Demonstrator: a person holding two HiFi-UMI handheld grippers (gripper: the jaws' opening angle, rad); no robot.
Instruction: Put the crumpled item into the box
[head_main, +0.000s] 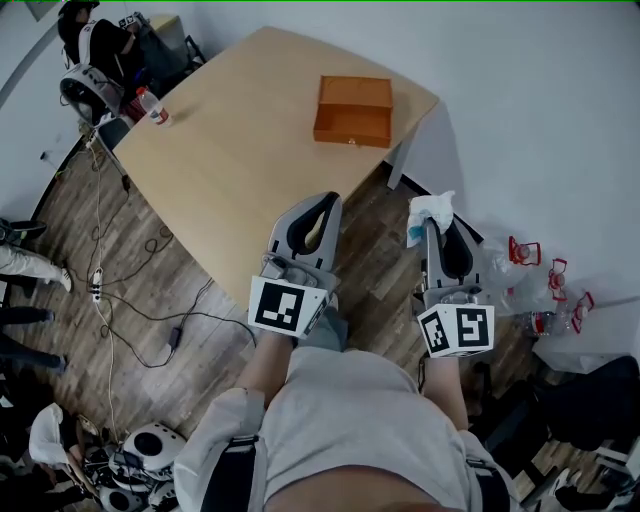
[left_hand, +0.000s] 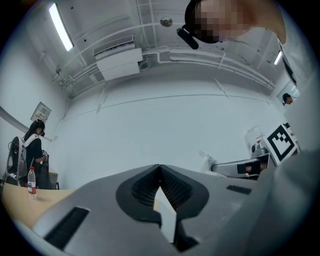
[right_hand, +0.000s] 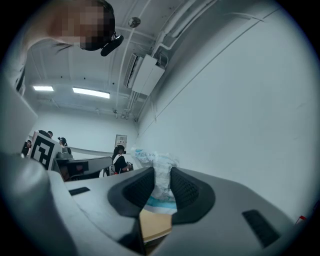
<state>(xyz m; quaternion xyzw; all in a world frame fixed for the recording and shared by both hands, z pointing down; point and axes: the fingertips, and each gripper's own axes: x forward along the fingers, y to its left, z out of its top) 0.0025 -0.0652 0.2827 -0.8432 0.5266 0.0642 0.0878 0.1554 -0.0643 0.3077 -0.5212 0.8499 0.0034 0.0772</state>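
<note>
An open orange-brown box (head_main: 353, 110) sits on the far right part of the wooden table (head_main: 230, 150). My right gripper (head_main: 432, 222) is shut on a crumpled white item with blue print (head_main: 431, 213), held in the air past the table's right corner; in the right gripper view the crumpled item (right_hand: 158, 180) is pinched between the dark pads. My left gripper (head_main: 322, 212) hovers over the table's near edge, its jaws closed tip to tip with nothing in them (left_hand: 160, 169).
A plastic bottle (head_main: 152, 106) stands at the table's far left. Cables (head_main: 120, 300) trail over the wood floor on the left. Clear bottles with red caps (head_main: 545, 280) lie on the floor at the right. People stand at the far left.
</note>
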